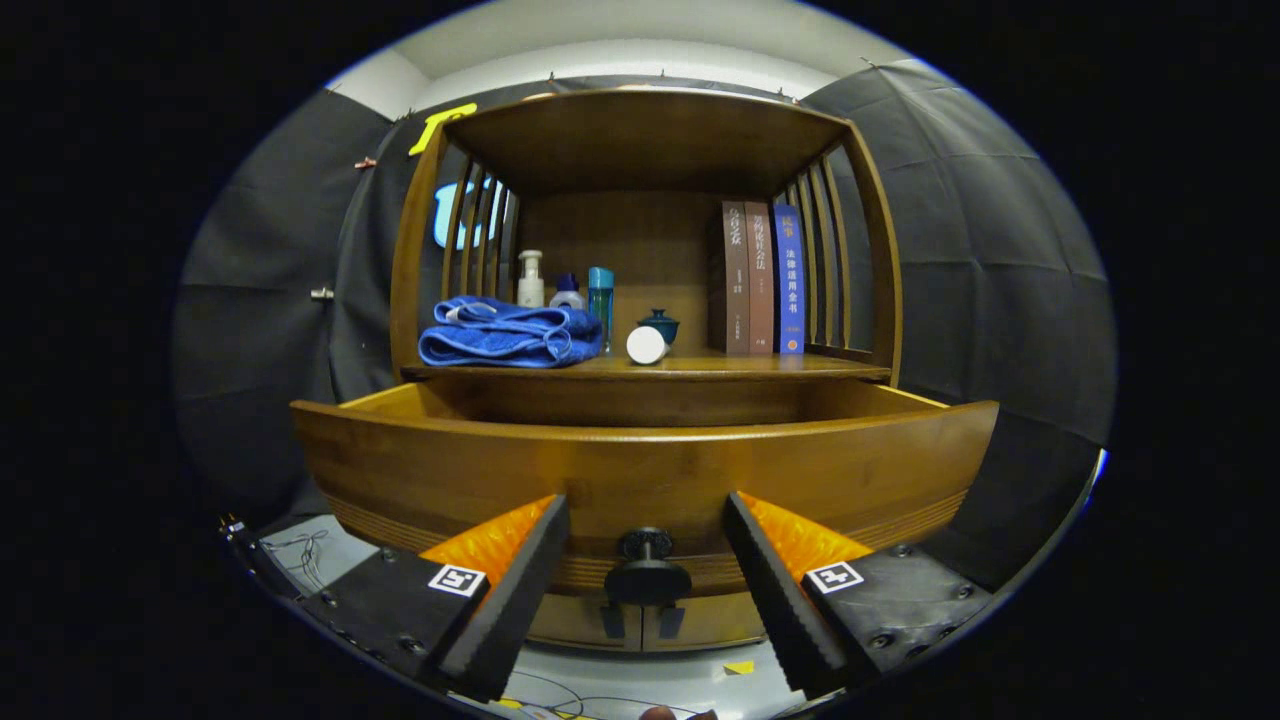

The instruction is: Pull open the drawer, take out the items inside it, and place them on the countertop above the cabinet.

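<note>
The drawer (640, 470) stands pulled out from the wooden cabinet (645, 140), its front panel just ahead of the fingers. The gripper (645, 520) has its fingers spread wide, gripping nothing; the dark drawer knob (647, 545) sits between them, touched by neither.

On the countertop (700, 367) above the drawer, left to right: a folded blue towel (505, 335); behind it a white pump bottle (530, 280), a small capped bottle (567, 292) and a teal bottle (601, 295); a white round-ended object (646, 345), possibly a jar on its side; a small dark lidded cup (659, 325); three upright books (762, 280). The drawer's interior is hidden behind its front panel.
</note>
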